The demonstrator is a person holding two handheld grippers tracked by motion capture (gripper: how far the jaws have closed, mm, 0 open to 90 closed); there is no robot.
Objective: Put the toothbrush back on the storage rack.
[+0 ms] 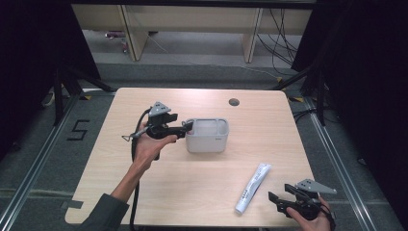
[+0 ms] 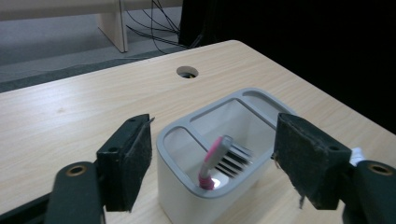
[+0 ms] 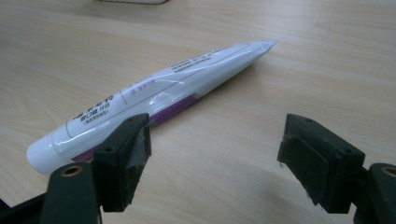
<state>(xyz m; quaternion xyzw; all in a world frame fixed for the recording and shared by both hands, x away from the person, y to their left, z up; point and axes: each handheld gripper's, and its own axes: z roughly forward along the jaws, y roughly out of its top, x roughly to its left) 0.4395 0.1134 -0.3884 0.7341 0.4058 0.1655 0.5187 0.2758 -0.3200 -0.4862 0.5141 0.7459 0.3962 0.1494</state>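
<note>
A grey holder with several compartments stands mid-table. A pink toothbrush leans inside its near compartment, bristles up. My left gripper hovers just over the holder's left end, open, its jaws standing either side of the toothbrush without touching it. A white and purple toothpaste tube lies flat at the front right of the table. My right gripper is open just right of the tube's cap end, low over the wood, nothing between its jaws.
The light wood table has a round cable hole behind the holder. Desk legs and cables stand on the floor beyond the far edge. Dark curtains flank both sides.
</note>
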